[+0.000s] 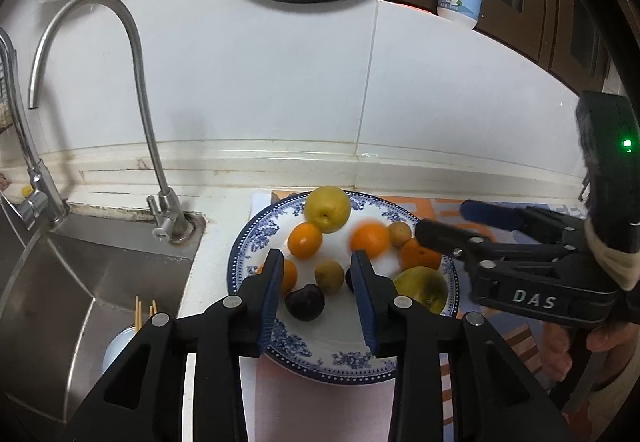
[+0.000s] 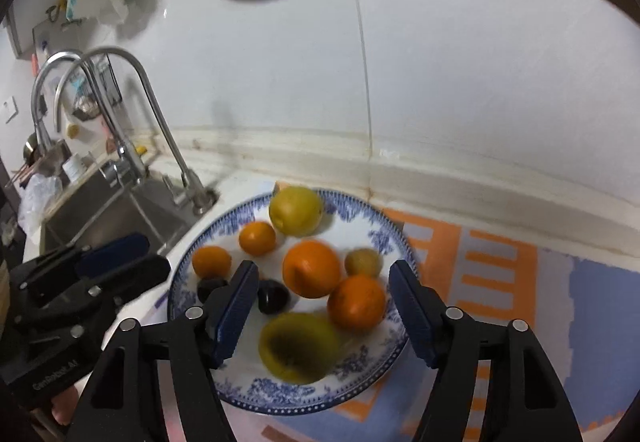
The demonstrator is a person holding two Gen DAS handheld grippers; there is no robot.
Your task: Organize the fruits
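At the left end of the table sits the sink (image 1: 80, 282) with its curved tap (image 1: 132, 54). Just right of it, near the back edge of the table, stands the blue-patterned plate (image 1: 248, 242) that carries all the fruit.

The left claw (image 1: 316, 262) hovers over the plate's near left part. Its jaws stand a little apart and hold nothing; no pad presses on any fruit. Beyond its tips lie a small greenish fruit (image 1: 329, 277) and, nearer, a dark plum (image 1: 305, 302). An orange (image 1: 289, 276) lies partly hidden behind its left finger.

The right claw (image 2: 322, 274) hangs over the plate's right half, with its jaws wider, about half open, and empty. A large orange (image 2: 312, 268) lies straight ahead between its tips, with a second orange (image 2: 357, 301) to the right and a yellow-green fruit (image 2: 298, 348) below, blurred. A yellow apple-like fruit (image 2: 296, 210) sits at the plate's far rim.

The fruit is round, so no long axis matters. Judging from this, the large orange lies ahead of and below the right claw, which is the nearer one; a short drop and a close would take it.
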